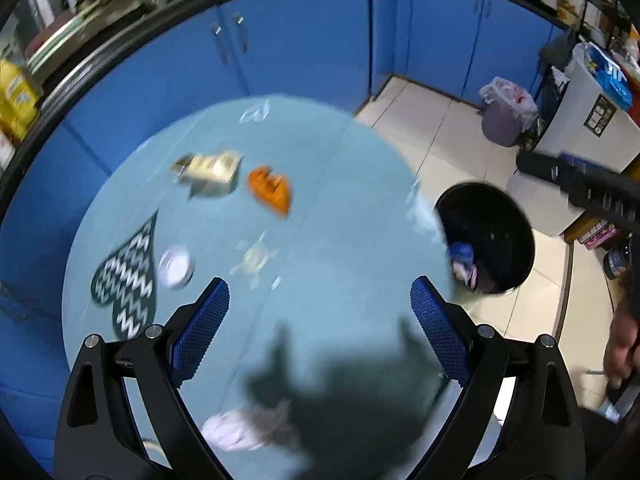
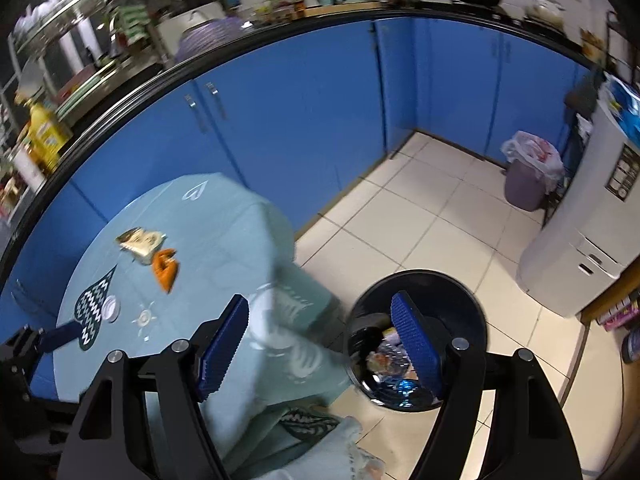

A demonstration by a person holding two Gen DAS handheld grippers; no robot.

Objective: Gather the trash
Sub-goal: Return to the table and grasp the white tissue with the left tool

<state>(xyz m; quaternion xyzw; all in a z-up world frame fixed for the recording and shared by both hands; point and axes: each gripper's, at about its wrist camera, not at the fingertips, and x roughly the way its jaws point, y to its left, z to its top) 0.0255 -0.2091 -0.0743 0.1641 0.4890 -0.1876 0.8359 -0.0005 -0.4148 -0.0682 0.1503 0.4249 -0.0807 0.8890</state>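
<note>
A round table with a light blue cloth (image 1: pixel 320 208) carries trash: a beige carton (image 1: pixel 208 170), an orange wrapper (image 1: pixel 270 189), a white lid (image 1: pixel 175 266) and a crumpled white tissue (image 1: pixel 240 428) at the near edge. My left gripper (image 1: pixel 320 320) is open and empty above the table, over the tissue. A black bin (image 2: pixel 416 336) with trash inside stands on the floor right of the table. My right gripper (image 2: pixel 320 344) is open and empty, above the table's edge and the bin. The carton (image 2: pixel 140 242), wrapper (image 2: pixel 165 268) and lid (image 2: pixel 111 307) also show in the right wrist view.
Blue cabinets (image 2: pixel 300 120) under a cluttered counter run behind the table. A grey bin with a plastic bag (image 2: pixel 528 176) stands in the far corner. A white appliance (image 2: pixel 588 240) stands at the right. The floor (image 2: pixel 420 216) is pale tile.
</note>
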